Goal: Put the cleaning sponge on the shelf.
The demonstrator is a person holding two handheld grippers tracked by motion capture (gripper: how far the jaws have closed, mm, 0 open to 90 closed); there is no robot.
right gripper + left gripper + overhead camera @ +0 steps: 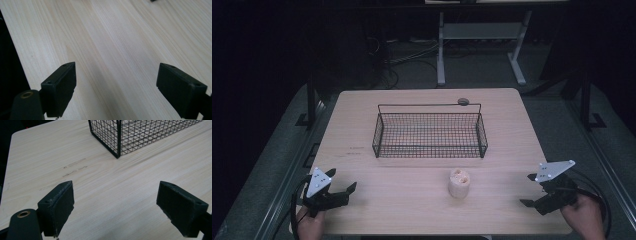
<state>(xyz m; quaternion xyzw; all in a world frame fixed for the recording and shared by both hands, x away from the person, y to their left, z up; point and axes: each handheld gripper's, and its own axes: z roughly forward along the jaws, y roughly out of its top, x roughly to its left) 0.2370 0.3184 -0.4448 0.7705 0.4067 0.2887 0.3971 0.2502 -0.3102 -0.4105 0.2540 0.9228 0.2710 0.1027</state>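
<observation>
A black wire basket (430,134) stands in the middle of the wooden table (362,115), and its near corner (117,153) shows in the left gripper view. A pale, short loofah-like cylinder (459,183) stands upright on the table in front of the basket. My left gripper (341,180) rests at the table's near left corner, open, its jaws wide apart over bare wood (115,202). My right gripper (529,190) sits at the near right edge, also open with nothing between its jaws (116,85).
A small dark round object (463,101) sits at the basket's far right rim. Behind the table stand a white desk frame (517,60) and cables (412,52) on the floor. Faint marks (75,167) show on the wood left of the basket.
</observation>
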